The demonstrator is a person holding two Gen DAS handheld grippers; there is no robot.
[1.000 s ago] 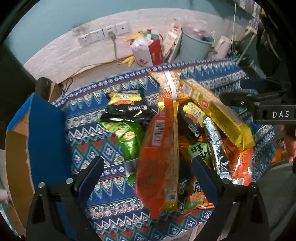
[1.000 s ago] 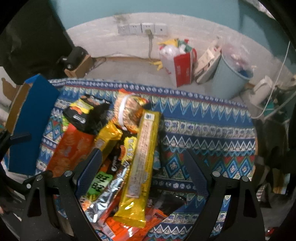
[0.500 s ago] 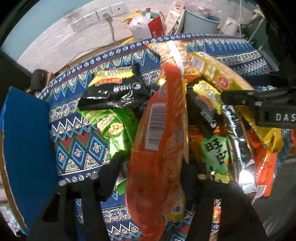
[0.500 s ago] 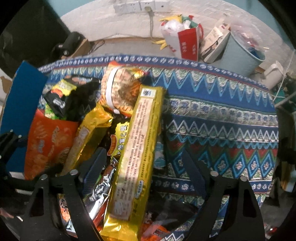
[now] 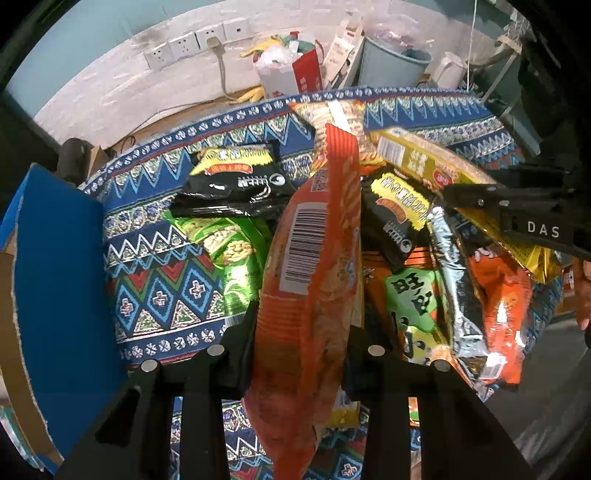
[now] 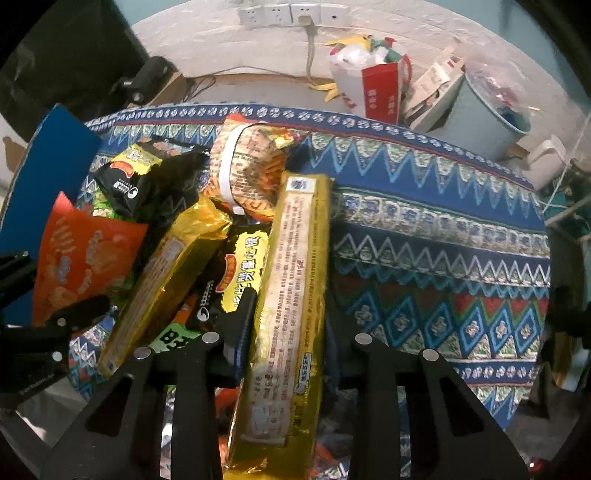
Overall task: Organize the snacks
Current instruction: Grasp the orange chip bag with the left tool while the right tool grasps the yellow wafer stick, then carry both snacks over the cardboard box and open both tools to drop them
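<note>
A heap of snack packets lies on a table with a patterned cloth (image 5: 159, 295). My left gripper (image 5: 301, 325) points down and its jaws are closing on a long orange bag (image 5: 314, 236), with the pads against both its sides. My right gripper (image 6: 288, 325) is closing likewise on a long gold-yellow packet (image 6: 295, 266) that runs up between its fingers. Around them lie a black-and-yellow packet (image 5: 232, 181), a green packet (image 5: 229, 251), a second gold packet (image 6: 170, 273) and a round packet with a white band (image 6: 255, 170). The right gripper's body (image 5: 517, 218) shows at the right of the left wrist view.
A blue-faced cardboard box (image 5: 55, 280) stands at the table's left edge. Bare patterned cloth (image 6: 443, 258) spreads to the right of the heap. On the floor behind are wall sockets (image 6: 291, 13), a red-and-white bag (image 6: 380, 88), a pale blue bucket (image 6: 491, 110) and a white kettle (image 5: 450, 74).
Both grippers came down onto the heap and their wide jaws closed in: the left on the orange bag, the right on the long gold-yellow packet.
</note>
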